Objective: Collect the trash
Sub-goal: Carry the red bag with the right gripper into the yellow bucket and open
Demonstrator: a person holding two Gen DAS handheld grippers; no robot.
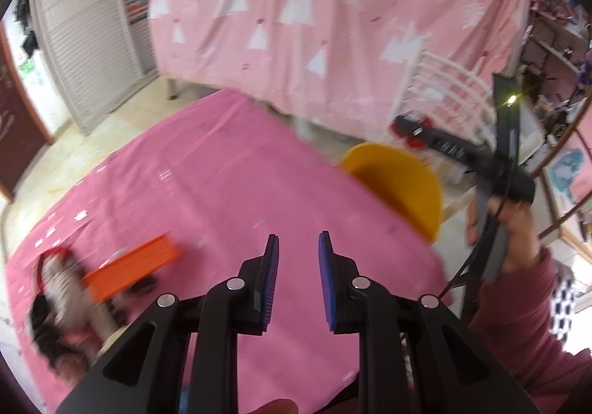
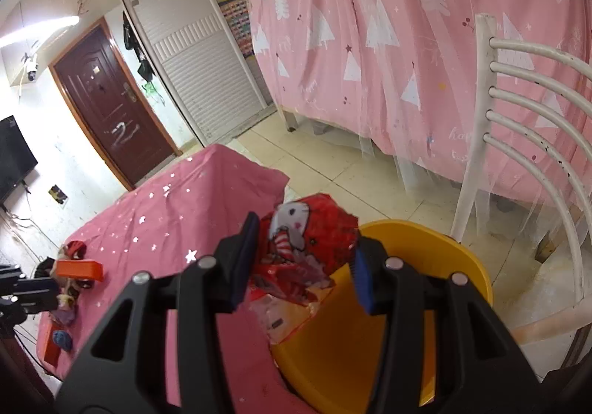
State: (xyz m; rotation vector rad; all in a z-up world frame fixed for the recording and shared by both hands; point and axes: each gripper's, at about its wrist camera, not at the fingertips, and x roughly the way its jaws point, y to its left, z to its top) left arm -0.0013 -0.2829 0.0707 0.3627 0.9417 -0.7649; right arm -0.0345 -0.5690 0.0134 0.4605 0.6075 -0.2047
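My right gripper point(image 2: 307, 232) is shut on a crumpled red wrapper point(image 2: 314, 240) printed with a white cartoon cat. It holds the wrapper over the near rim of a yellow bin point(image 2: 462, 266) that stands beside the pink-clothed table point(image 2: 166, 221). My left gripper point(image 1: 298, 240) hovers over the table point(image 1: 222, 173), its blue pads close together with nothing between them. The left wrist view is blurred; the yellow bin point(image 1: 407, 184) shows at the table's right edge there. More wrappers and small items point(image 1: 55, 303) lie heaped at the table's left end by an orange box point(image 1: 133, 266).
A white slatted chair point(image 2: 518, 117) stands right behind the bin. A bed draped in a pink tree-print curtain point(image 2: 407, 43) fills the back. Tiled floor point(image 2: 333, 162) runs between bed and table. A dark door point(image 2: 107, 106) and white shutters lie beyond. A person's hand point(image 1: 514, 229) is at the right.
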